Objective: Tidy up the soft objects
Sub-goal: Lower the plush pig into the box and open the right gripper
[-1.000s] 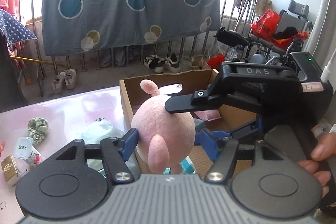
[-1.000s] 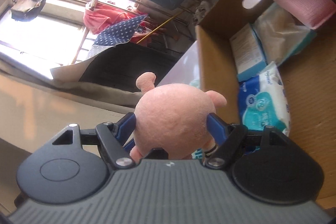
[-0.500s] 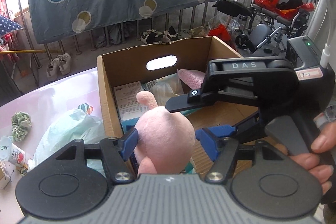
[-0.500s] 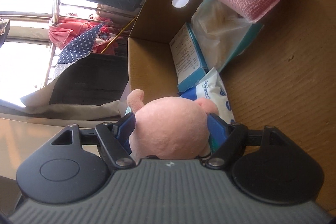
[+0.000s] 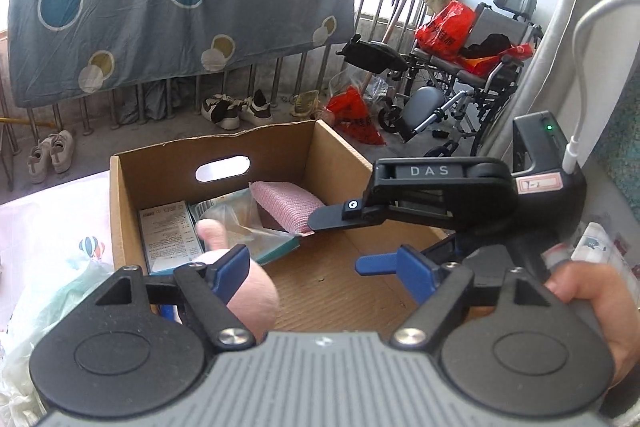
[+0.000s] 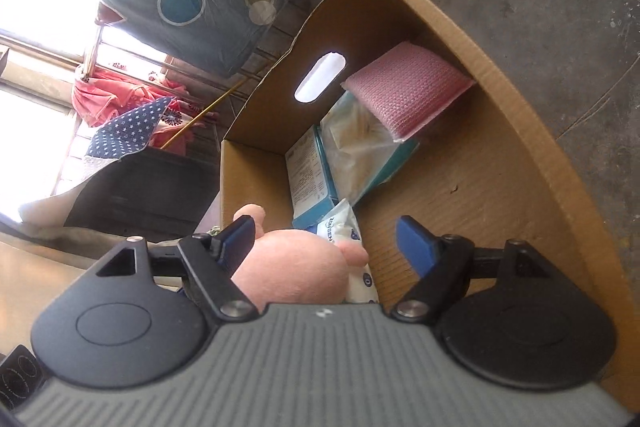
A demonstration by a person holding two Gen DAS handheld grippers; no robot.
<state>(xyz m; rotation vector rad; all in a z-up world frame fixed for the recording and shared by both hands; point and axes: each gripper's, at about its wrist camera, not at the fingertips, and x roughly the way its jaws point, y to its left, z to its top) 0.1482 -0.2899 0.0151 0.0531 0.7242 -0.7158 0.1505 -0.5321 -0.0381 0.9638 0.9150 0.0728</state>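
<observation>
A pink plush toy (image 5: 254,297) sits low over the near left corner of the open cardboard box (image 5: 216,143). My left gripper (image 5: 314,269) is above it with its jaws opening. Only the left finger is near the plush, and the right pad stands clear of it. In the right wrist view the same plush (image 6: 298,269) lies beside the left finger of my right gripper (image 6: 328,243), which is open with a wide gap on its right side. That gripper's black body (image 5: 440,187) reaches in from the right, over the box.
Inside the box lie a pink knitted pad (image 6: 404,83), a teal tissue pack (image 6: 368,147), a blue-white carton (image 5: 168,231) and a wipes pack (image 6: 340,231). A pale plastic bag (image 5: 52,299) lies on the table to the left. A hand (image 5: 580,299) holds the right tool.
Both grippers moved forward over the box. Their jaws spread off the plush, which dropped lower and to the left between them.
</observation>
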